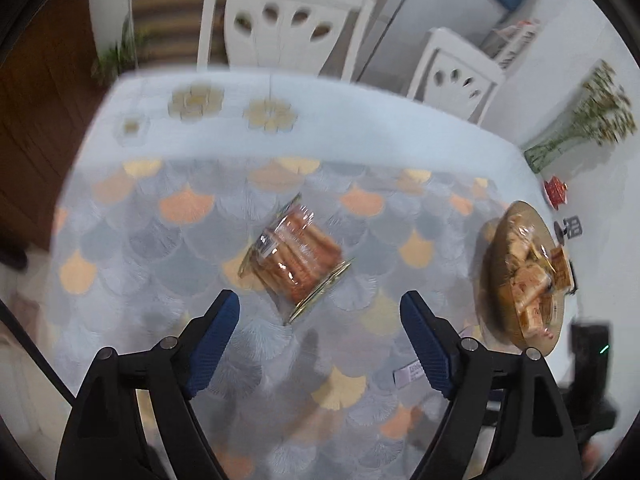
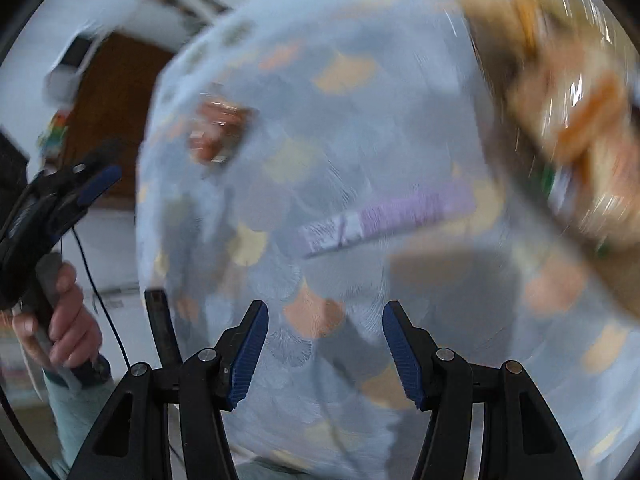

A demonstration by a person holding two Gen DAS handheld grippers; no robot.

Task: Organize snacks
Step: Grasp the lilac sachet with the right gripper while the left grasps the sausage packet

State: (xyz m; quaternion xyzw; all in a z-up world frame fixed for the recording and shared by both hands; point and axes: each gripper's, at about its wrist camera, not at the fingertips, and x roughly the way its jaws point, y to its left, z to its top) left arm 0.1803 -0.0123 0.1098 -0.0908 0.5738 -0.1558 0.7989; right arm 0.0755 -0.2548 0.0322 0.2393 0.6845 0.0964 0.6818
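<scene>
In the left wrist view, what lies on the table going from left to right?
Clear snack packet lying alone mid-table → small white label on the cloth → round plate piled with wrapped snacks → small red item by the table's right edge.

We are in a home dining area: a counter (image 1: 132,216) under a fan-patterned cloth, white plastic chairs (image 1: 288,24) drawn up to it, a glass vase of dried stems (image 1: 576,128) by the white wall, and a wooden door (image 2: 116,112).

Wrapped snack pack (image 1: 294,258) on patterned tablecloth (image 1: 160,240), beyond empty, parted fingers (image 1: 214,344).
</scene>
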